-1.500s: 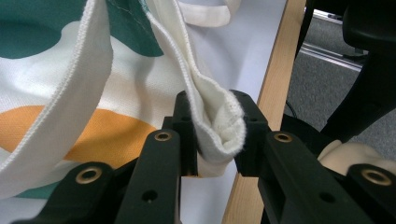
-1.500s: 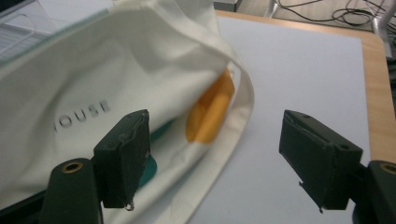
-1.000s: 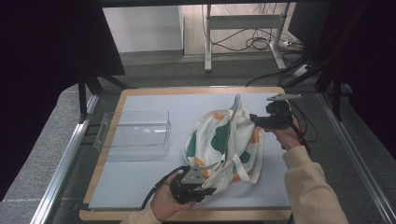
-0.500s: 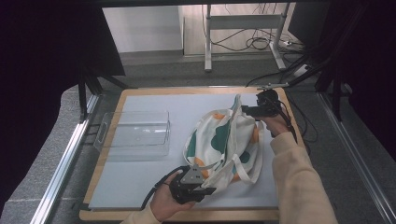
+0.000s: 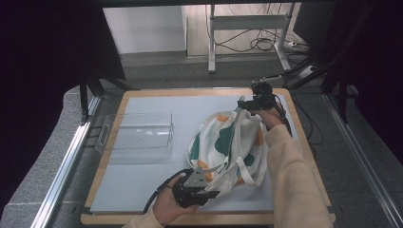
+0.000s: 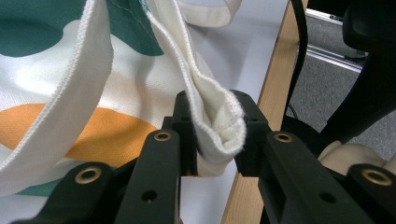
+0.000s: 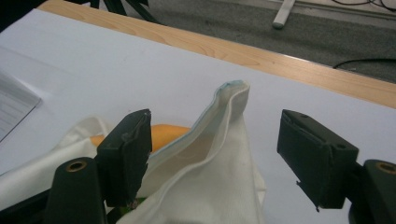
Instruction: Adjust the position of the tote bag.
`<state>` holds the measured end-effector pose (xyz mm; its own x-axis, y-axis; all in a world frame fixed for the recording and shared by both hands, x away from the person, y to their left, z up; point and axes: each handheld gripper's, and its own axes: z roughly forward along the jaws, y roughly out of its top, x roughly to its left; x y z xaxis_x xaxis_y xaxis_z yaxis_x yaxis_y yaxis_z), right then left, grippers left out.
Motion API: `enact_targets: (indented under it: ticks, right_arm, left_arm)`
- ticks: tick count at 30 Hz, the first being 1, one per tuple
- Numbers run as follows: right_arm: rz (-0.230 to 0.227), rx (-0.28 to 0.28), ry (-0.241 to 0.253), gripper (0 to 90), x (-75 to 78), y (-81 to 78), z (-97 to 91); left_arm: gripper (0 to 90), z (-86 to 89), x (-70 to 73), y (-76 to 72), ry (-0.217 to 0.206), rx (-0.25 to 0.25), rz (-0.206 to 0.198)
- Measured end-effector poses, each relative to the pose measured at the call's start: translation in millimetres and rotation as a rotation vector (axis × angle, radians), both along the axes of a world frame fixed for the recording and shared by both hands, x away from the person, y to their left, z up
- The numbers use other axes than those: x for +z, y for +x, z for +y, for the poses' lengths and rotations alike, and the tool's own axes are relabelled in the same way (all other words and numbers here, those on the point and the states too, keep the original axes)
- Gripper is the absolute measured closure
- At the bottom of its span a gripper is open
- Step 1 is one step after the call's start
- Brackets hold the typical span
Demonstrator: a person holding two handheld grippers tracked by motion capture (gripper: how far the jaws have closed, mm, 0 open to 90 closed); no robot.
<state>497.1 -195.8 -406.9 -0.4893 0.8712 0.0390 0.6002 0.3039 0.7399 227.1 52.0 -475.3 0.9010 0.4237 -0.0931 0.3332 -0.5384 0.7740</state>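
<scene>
A cream tote bag (image 5: 228, 147) with green and orange patches lies crumpled right of the middle of the white table mat (image 5: 157, 104). At the near edge, my left gripper (image 5: 197, 187) is shut on a folded hem of the bag (image 6: 217, 126), with the cloth pinched between both pads. My right gripper (image 5: 247, 104) is at the bag's far end. Its jaws are wide open on either side of an upstanding corner of the bag (image 7: 229, 116), and neither pad touches the cloth.
A clear plastic box (image 5: 135, 135) sits on the left part of the mat. A wooden rim (image 5: 190, 91) borders the mat, with the table's metal rails (image 5: 71, 156) beyond it. Cables (image 5: 266, 45) lie on the floor behind the table.
My right gripper has moved left and farther away along the bag's far side to the raised corner. The left gripper and its hold on the hem have stayed put.
</scene>
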Motion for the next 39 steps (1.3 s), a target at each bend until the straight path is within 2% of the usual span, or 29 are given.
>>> enact_targets:
  ticks: [2, 3, 8, 9, 12, 14, 15, 16, 17, 18, 19, 24, 25, 31, 32, 39]
  right_arm:
    - [0.007, -0.005, -0.003, 26.0, -0.9, 4.4, 3.7]
    - [0.021, -0.017, -0.023, 26.0, -2.1, 9.4, 9.6]
    - [0.039, -0.032, -0.035, 28.1, -5.0, 16.8, 18.5]
    - [0.054, -0.045, -0.068, 30.1, -8.9, 20.5, 24.2]
    - [0.061, -0.047, -0.088, 33.6, -12.8, 23.4, 27.2]
    - [0.07, -0.049, -0.09, 40.4, -15.9, 25.8, 27.8]
    - [0.093, -0.045, -0.072, 47.5, -18.0, 27.4, 27.0]
    - [0.093, -0.045, -0.072, 47.5, -18.0, 27.4, 27.0]
    - [0.096, -0.046, -0.076, 51.3, -19.0, 27.9, 26.5]
    - [0.1, -0.044, -0.084, 55.7, -19.9, 28.0, 26.1]
    - [0.131, -0.054, -0.096, 64.4, -21.7, 28.4, 24.0]
    - [0.155, -0.039, -0.102, 77.9, -24.3, 26.5, 20.2]
    - [0.156, -0.034, -0.101, 80.9, -24.2, 25.5, 19.5]
    - [0.142, -0.024, -0.104, 83.5, -21.6, 21.7, 16.9]
    - [0.142, -0.024, -0.1, 83.6, -21.3, 21.1, 16.1]
    - [0.131, -0.015, -0.092, 84.1, -17.1, 13.8, 9.6]
  left_arm:
    - [74.8, 0.1, 0.0, 0.0, 0.0, 0.0, 0.0]
    - [74.8, 0.0, 0.0, 0.0, -0.001, 0.0, 0.0]
    - [74.8, 0.3, 0.2, 0.0, 0.0, -0.001, -0.002]
    - [74.8, 0.6, 0.3, -0.2, 0.001, 0.0, -0.003]
    - [74.8, 1.6, 0.4, -0.3, -0.001, -0.001, -0.007]
    - [74.8, 2.6, 0.8, -0.1, 0.0, -0.002, -0.008]
    - [74.8, 3.1, 0.7, 0.1, 0.0, -0.001, -0.008]
    - [74.8, 3.1, 0.7, 0.1, 0.0, -0.001, -0.008]
    - [74.8, 3.4, 0.6, 0.2, -0.001, -0.001, -0.008]
    - [74.8, 4.2, 1.0, 0.7, 0.007, -0.006, -0.01]
    - [74.7, 5.1, 1.3, 1.1, 0.013, -0.01, -0.015]
    - [74.8, 5.1, 0.9, 1.0, 0.016, -0.012, -0.015]
    - [74.8, 3.7, 0.1, -0.1, -0.003, -0.001, -0.008]
    - [74.9, 6.1, 0.2, -0.3, 0.008, -0.008, -0.021]
    - [74.9, 7.4, -0.5, -0.9, -0.001, -0.001, -0.018]
    - [75.1, 23.2, -0.5, 0.1, 0.01, 0.02, -0.019]
